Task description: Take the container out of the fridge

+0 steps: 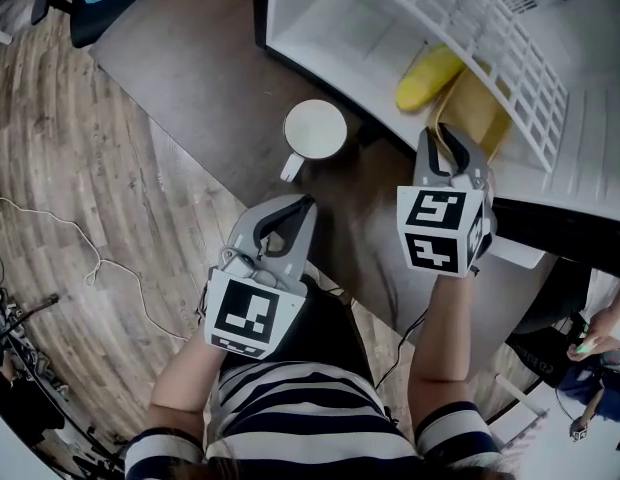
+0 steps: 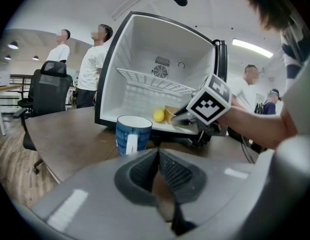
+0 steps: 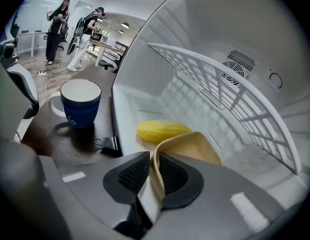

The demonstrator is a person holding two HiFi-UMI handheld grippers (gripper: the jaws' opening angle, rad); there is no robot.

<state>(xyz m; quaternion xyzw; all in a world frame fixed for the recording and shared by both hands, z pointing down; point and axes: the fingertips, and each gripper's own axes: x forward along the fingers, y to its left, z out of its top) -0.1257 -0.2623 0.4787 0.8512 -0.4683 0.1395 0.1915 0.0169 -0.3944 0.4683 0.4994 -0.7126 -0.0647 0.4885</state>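
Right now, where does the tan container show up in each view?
Head view: container upper right, on the fridge floor, rim in the right claw.
Left gripper view: container small, at centre, inside the fridge.
Right gripper view: container lower centre, rim pinched in the right claw.
Shared landmark: blue mug on the table, left of the container in all three.

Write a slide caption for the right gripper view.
Right gripper pinching the rim of the tan container inside the fridge, yellow fruit beside it, blue mug on the table.
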